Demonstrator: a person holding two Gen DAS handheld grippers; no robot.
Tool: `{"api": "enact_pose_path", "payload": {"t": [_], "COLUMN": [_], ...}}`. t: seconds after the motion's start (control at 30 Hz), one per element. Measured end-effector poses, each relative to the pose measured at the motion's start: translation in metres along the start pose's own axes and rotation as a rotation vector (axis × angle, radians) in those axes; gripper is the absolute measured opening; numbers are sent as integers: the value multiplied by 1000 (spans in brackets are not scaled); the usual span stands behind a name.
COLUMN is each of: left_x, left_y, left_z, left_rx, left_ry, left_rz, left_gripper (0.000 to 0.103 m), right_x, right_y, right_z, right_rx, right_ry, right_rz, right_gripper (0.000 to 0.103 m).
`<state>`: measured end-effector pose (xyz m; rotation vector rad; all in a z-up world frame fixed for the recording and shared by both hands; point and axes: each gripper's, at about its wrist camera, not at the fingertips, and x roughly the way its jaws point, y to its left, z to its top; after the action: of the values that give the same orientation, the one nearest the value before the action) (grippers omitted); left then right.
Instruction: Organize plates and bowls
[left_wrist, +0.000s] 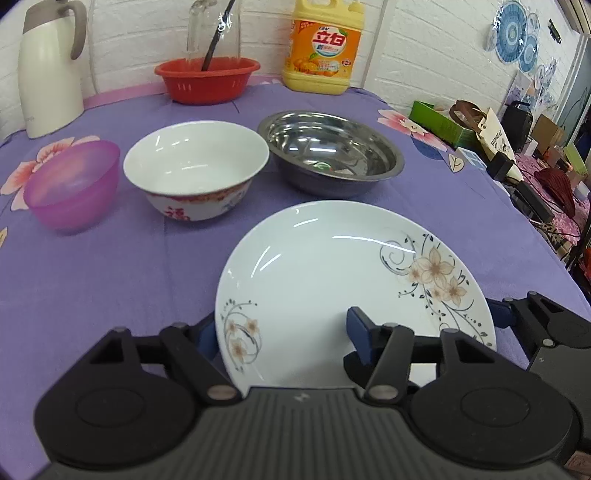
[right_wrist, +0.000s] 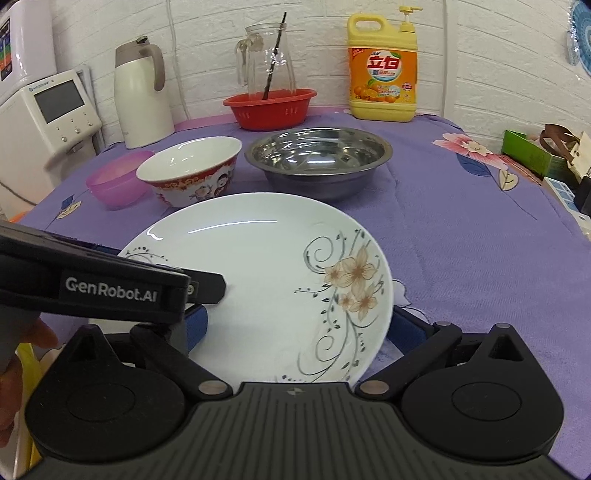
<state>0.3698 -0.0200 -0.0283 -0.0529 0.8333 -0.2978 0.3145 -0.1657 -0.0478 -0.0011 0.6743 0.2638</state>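
Note:
A white plate with flower prints (left_wrist: 332, 280) (right_wrist: 273, 280) lies on the purple tablecloth, close in front of both grippers. My left gripper (left_wrist: 282, 334) has one blue finger under the plate's left rim and one on top of it. My right gripper (right_wrist: 299, 325) has one finger over the plate and one under its right rim. Neither visibly pinches the rim. Behind stand a white ceramic bowl with red trim (left_wrist: 195, 166) (right_wrist: 190, 168), a steel bowl (left_wrist: 330, 149) (right_wrist: 317, 158) and a pink plastic bowl (left_wrist: 72, 184) (right_wrist: 116, 179).
A red basket (left_wrist: 207, 77) holding a glass jug, a yellow detergent bottle (left_wrist: 321, 44) and a white thermos (left_wrist: 50, 70) stand along the back wall. A green box (left_wrist: 441, 123) and clutter lie at the table's right edge. A white appliance (right_wrist: 48, 118) stands at left.

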Motion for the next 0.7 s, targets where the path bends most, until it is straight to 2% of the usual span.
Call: {"api": "enact_pose_path", "payload": {"t": [0.17, 0.27, 0.47, 0.7], "left_x": [-11, -23, -51, -95], "left_y": [1, -5, -8, 0], "left_z": [0, 2, 1, -22], "left_rx": [-29, -4, -11, -35], "left_ry": [-11, -40, -95, -143], "left_rz": [-34, -27, -41, -39], "left_gripper": [57, 56, 56, 56], "right_x": [-6, -14, -41, -67], "right_y": [1, 2, 15, 30], "right_z": [1, 1, 8, 5], "right_rx": [46, 63, 25, 39], "right_ry": [10, -3, -74, -98], "right_rz": [-4, -9, -47, -8], "right_gripper": [103, 103, 103, 103]}}
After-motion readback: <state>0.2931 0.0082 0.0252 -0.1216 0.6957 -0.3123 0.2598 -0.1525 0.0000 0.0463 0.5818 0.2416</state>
